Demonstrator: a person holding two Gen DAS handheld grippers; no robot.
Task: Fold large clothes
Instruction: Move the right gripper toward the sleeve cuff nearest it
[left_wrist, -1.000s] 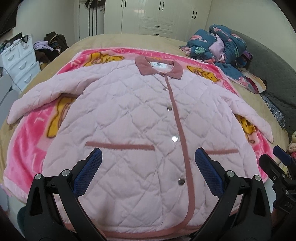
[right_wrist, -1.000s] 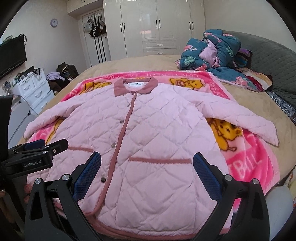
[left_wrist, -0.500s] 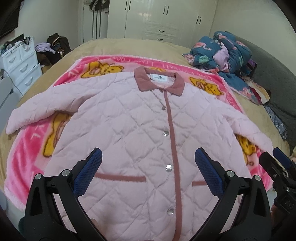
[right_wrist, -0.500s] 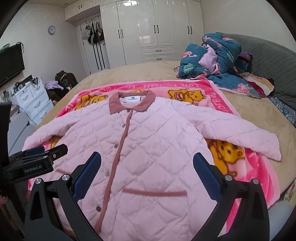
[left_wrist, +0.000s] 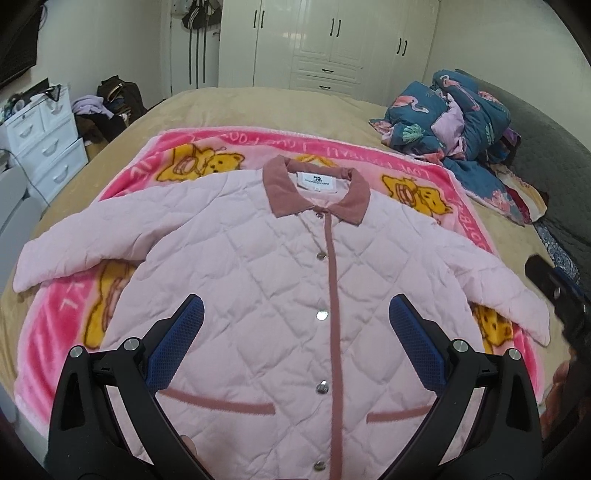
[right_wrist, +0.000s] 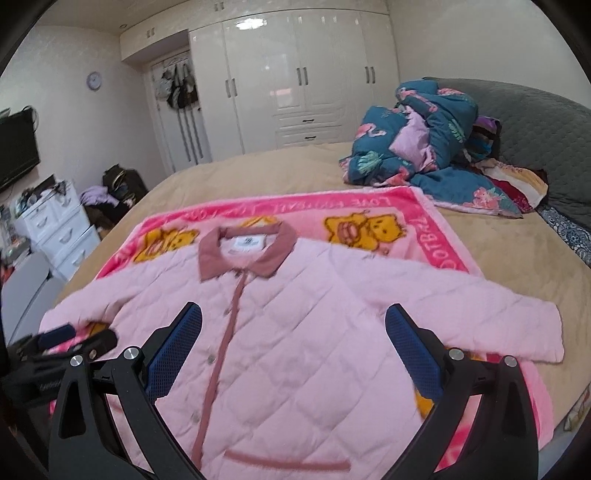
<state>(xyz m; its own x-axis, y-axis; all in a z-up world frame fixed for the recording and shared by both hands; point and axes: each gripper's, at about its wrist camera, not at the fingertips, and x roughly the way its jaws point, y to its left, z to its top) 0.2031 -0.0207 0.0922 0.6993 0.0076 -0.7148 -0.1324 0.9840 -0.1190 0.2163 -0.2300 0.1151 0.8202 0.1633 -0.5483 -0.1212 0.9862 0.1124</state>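
Pink quilted jacket (left_wrist: 295, 280) is laid flat, front up, on the pink blanket (left_wrist: 155, 162) on the bed (left_wrist: 258, 107). Its long axis runs straight away from both claws, collar (left_wrist: 317, 192) far, hem nearest. Left gripper (left_wrist: 295, 343) is held spread wide and empty above the lower front; right gripper (right_wrist: 293, 354) likewise, wide and empty. Left sleeve (left_wrist: 88, 240) is judged nearer the left gripper, right sleeve (right_wrist: 480, 314) nearer the right gripper; sleeves are not yet folded in.
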